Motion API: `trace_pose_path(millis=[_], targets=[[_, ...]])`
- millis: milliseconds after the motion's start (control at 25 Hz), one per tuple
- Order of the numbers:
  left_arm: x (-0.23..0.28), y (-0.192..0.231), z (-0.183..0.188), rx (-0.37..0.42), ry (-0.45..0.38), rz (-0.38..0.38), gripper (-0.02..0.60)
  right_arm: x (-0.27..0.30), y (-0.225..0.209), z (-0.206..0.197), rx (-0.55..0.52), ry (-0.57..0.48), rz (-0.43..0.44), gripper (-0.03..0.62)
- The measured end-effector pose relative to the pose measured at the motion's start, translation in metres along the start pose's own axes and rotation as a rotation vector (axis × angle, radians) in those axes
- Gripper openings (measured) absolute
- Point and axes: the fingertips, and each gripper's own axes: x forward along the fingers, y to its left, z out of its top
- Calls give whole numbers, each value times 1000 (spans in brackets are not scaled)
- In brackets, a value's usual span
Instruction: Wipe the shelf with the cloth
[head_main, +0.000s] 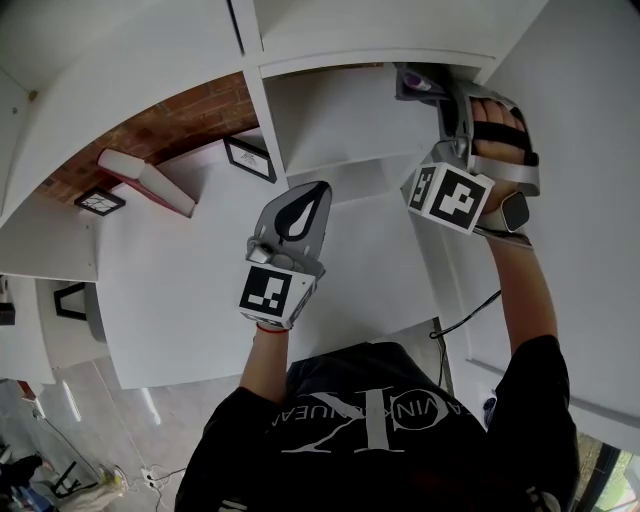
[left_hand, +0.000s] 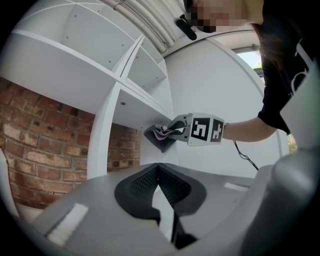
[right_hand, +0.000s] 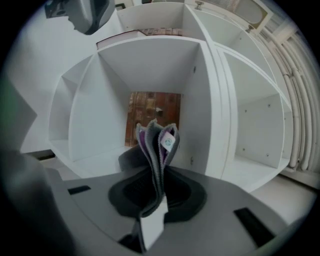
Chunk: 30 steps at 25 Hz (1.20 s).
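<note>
The folded cloth (right_hand: 156, 145) is clamped in the right gripper (right_hand: 155, 192) at the mouth of a compartment of the shelf (right_hand: 100, 155), the left gripper (left_hand: 159, 187) is closed on nothing, and the wiping is judged barely begun.

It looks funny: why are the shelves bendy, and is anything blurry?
Head view: the wide lens bows the shelf edges. Left gripper view: dark round corners, cloth sharp, close-up left gripper soft. Right gripper view: same bending, cloth crisp.
</note>
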Motion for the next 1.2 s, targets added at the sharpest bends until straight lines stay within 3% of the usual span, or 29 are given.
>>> trace_pose_path(millis=[160,440,800,920,1200], targets=[[-2,2,-2,0,-6,3,11,3,26,5,-56,-5,38,51],[-3,1,-6,-5,1,1,11,2,67,11,-51,-9,148,51],[1,1,-13,-15,17,-5,11,0,99,14,-17,-20,214,51],[0,1,-13,-17,25,-2,11,1,109,15,126,-39,276,51],[0,6,-10,-9,31,7,11,3,124,26,743,-48,468,51]])
